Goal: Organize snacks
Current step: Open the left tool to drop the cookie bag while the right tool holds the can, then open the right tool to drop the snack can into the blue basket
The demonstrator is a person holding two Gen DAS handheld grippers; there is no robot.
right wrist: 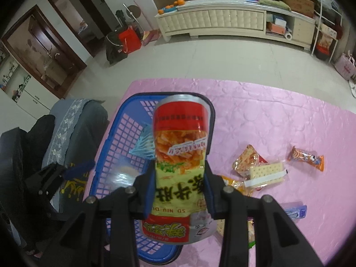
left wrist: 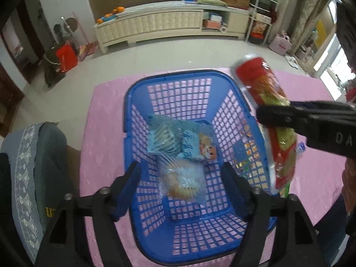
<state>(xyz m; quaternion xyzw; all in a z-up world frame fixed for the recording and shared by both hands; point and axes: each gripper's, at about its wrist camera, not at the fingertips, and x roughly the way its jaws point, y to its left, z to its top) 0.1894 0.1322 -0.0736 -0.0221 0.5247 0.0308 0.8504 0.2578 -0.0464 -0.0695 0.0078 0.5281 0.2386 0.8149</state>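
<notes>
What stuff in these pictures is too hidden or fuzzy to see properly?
- Blue basket: in the right wrist view, the red and yellow snack bag covers much of its inside.
- Snacks near the cracker pack: partly hidden behind the right gripper.
- Clear-wrapped bun: blurred in the left wrist view, between the left gripper fingers.
- Snack bag print: mostly too blurred to read.

- Red-and-green snack pouch [right wrist: 181,166] covers most of the blue basket [right wrist: 115,146] interior in right wrist view; contents unreadable there.
- Pouch text is motion-blurred in left wrist view; its lower end sits behind the right gripper [left wrist: 276,113].
- Clear-wrapped pastry [left wrist: 182,182] in the basket: label too blurred to read.
- Blue packet [right wrist: 294,211] on the pink cloth partly behind the gripper frame.
- Small wrappers near the cracker pack [right wrist: 265,172]: overlapped, indistinct.
</notes>
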